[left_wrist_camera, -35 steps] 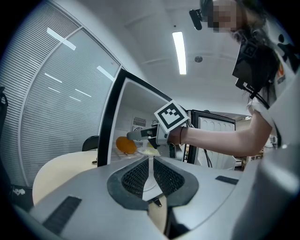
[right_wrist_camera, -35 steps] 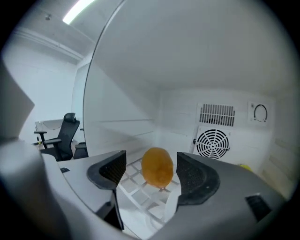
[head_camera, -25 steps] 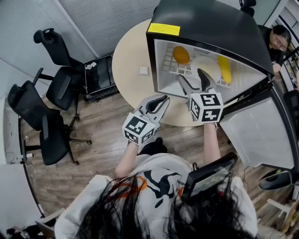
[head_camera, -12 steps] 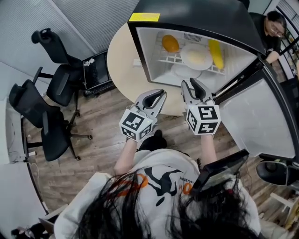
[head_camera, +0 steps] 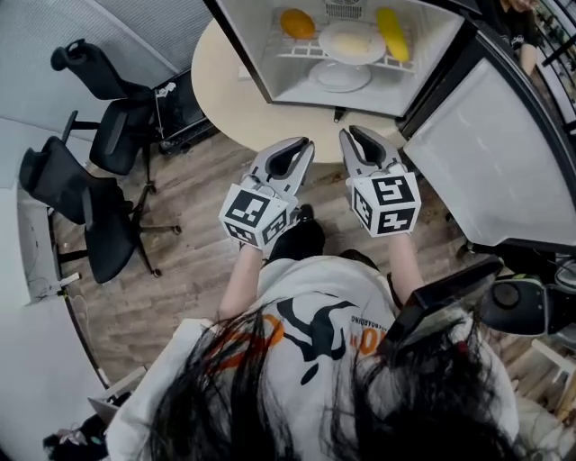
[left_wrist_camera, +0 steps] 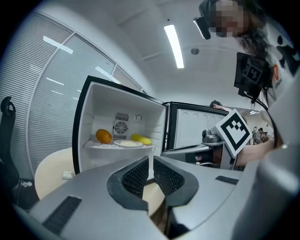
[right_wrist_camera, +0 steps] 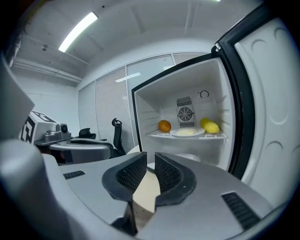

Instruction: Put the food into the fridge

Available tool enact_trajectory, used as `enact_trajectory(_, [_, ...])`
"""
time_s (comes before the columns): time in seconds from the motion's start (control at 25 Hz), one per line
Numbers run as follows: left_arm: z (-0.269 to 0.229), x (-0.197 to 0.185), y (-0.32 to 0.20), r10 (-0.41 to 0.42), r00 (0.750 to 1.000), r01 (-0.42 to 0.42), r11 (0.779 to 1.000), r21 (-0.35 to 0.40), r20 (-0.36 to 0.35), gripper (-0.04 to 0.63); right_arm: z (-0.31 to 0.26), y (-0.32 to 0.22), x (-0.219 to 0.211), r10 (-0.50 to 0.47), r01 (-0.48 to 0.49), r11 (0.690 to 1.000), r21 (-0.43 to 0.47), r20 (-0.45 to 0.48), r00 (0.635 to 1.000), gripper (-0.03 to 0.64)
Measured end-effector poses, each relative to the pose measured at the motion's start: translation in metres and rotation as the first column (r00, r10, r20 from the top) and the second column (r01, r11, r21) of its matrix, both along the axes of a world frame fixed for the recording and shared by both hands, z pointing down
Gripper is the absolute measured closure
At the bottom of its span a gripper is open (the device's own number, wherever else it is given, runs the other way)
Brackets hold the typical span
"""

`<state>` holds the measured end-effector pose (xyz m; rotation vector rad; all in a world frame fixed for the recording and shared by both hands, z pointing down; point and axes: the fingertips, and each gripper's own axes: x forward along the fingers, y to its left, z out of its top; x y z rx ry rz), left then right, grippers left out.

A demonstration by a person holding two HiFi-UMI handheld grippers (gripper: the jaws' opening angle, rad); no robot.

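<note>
Two grippers were held side by side in front of the person, both empty. The left gripper [head_camera: 302, 145] had its jaws all but together. The right gripper [head_camera: 349, 135] had just been closing its jaws to a narrow slit, with nothing between them. Beyond stood the round table [head_camera: 220, 94] and on it the fridge [head_camera: 245, 40], its door [head_camera: 486, 153] open to the right. On the upper shelf lay an orange [head_camera: 297, 22], a plate of pale food [head_camera: 353, 42] and a yellow food item [head_camera: 391, 33]; a white dish [head_camera: 340, 77] sat below.

Head view steeply down; fridge [head_camera: 288, 90] shared
</note>
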<state>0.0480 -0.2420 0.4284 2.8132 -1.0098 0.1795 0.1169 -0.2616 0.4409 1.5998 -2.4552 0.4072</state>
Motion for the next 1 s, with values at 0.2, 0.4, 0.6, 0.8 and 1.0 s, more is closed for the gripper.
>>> enact_trajectory(0.2, [0.010,0.007,0.049,-0.048,0.999,0.048,0.999,-0.021,0.001,0.571,0.014,0.049,0.009,-0.040,0.040,0.999,-0.027,0.008,0.999,0.560])
enact_trajectory(0.4, [0.023,0.015,0.103,-0.080,0.997,0.081,0.996,-0.048,0.013,0.571,0.027,0.100,0.022,-0.056,0.056,0.997,-0.050,0.006,0.998,0.572])
enact_trajectory(0.6, [0.021,0.015,0.134,-0.090,0.995,0.092,0.995,-0.048,0.029,0.571,0.028,0.127,0.018,-0.072,0.074,0.996,-0.057,0.024,0.997,0.577])
enact_trajectory(0.8, [0.016,0.008,0.155,-0.093,0.995,0.094,0.995,-0.041,0.036,0.571,0.025,0.150,0.010,-0.077,0.079,0.995,-0.056,0.037,0.996,0.578])
enact_trajectory(1.0, [0.015,-0.003,0.171,-0.074,0.997,0.075,0.996,-0.046,0.029,0.571,0.021,0.166,-0.005,-0.067,0.069,0.996,-0.059,0.048,0.997,0.581])
